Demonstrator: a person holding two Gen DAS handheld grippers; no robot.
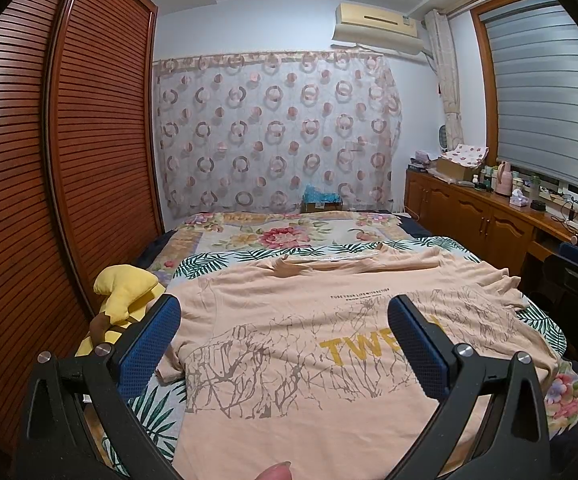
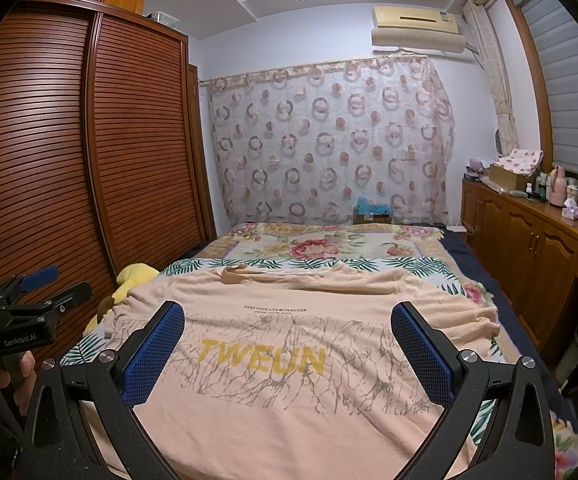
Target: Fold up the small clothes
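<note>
At nine o'clock a yellow plush toy point(image 1: 123, 294) lies beside the peach T-shirt point(image 1: 289, 344), spread flat on the floral bed point(image 1: 281, 236). The left gripper point(image 1: 285, 328) and right gripper point(image 2: 288, 334) hover over it, jaws wide, holding nothing.

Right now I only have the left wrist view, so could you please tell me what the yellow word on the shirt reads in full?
Observer: The right wrist view shows all five letters on the peach shirt: TWEUN.
Operator: Thank you. Is the right gripper holding anything?
Observer: No. The right gripper has its jaws wide open with nothing between them.
Operator: And how does my left gripper look from outside?
Observer: The left gripper is open too, off the shirt's left edge, in front of the wardrobe.
</note>
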